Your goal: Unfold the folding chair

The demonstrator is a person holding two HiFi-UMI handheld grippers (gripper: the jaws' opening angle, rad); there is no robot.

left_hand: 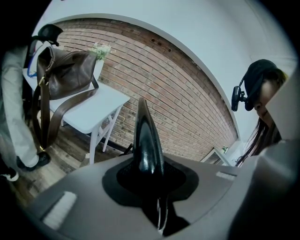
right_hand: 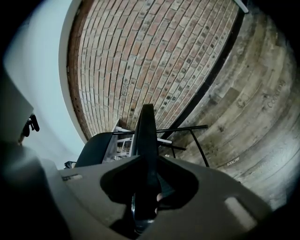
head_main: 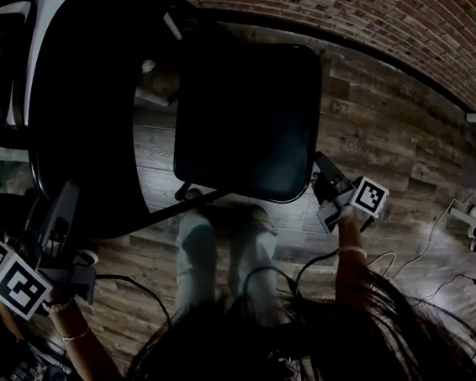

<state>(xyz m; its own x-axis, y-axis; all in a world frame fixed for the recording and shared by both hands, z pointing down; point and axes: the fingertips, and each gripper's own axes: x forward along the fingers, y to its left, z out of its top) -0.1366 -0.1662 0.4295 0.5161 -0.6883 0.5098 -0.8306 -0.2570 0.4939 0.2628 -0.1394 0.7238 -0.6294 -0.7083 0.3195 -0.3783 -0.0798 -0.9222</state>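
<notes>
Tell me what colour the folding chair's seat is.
The seat is black. It shows best in the head view.

We count one chair (head_main: 248,125), one bag (left_hand: 65,75), one bench (left_hand: 96,105), and two grippers: left gripper (head_main: 68,199), right gripper (head_main: 321,175).

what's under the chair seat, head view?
Around the chair seat, wood plank floor shows, and a black frame bar sticks out at its near-left corner. Floor and frame directly beneath are covered by the seat.
</notes>
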